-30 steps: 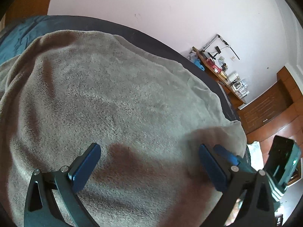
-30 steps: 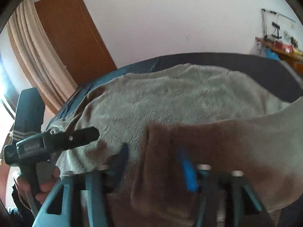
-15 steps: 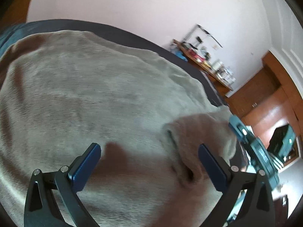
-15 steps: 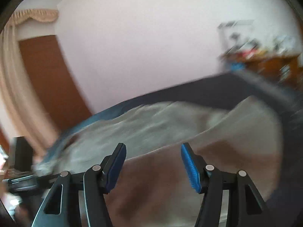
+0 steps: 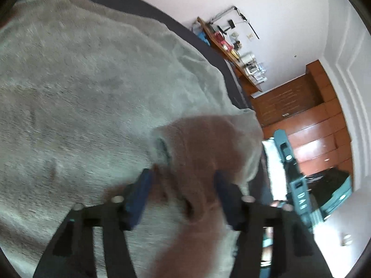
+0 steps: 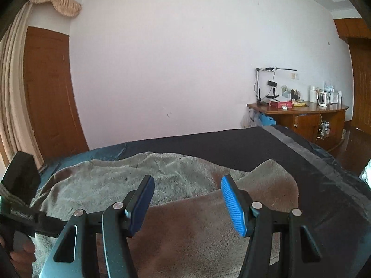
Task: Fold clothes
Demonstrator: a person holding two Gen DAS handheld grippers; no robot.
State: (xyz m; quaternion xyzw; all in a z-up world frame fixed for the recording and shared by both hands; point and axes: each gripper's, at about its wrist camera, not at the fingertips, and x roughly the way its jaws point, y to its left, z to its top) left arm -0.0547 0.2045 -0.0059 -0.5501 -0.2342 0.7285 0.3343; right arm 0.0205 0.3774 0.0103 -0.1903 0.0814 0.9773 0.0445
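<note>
In the left wrist view, the left gripper [image 5: 183, 185] is pointing down over a grey fleece garment [image 5: 88, 88] that is lying spread across most of a bed with a dark cover [image 5: 148, 7]. A raised, bunched fold of the same fleece [image 5: 204, 153] is standing between the blue pads [image 5: 139, 194]; the jaws have just been closing around it and are now standing about halfway in, though blur is keeping me from telling whether the pads are pressing the cloth. At the right edge of the bed the right gripper [image 5: 294, 180] is showing sideways, in front of a wooden cabinet [image 5: 308, 125]. In the right wrist view, the right gripper [image 6: 187, 201] is pointing across the bed toward the far wall [image 6: 185, 58], its jaws standing partly open, with nothing visibly pinched between the blue fingertips [image 6: 231, 203]. Under and ahead of it the garment is lying across the near part of the bed, one flap lifted toward the right edge of the bed. The left gripper [image 6: 20, 213], held in a person's hand [image 6: 22, 254], is sitting at the near left edge. A cluttered wooden desk [image 6: 299, 111] is standing against the wall beyond the bed.
</note>
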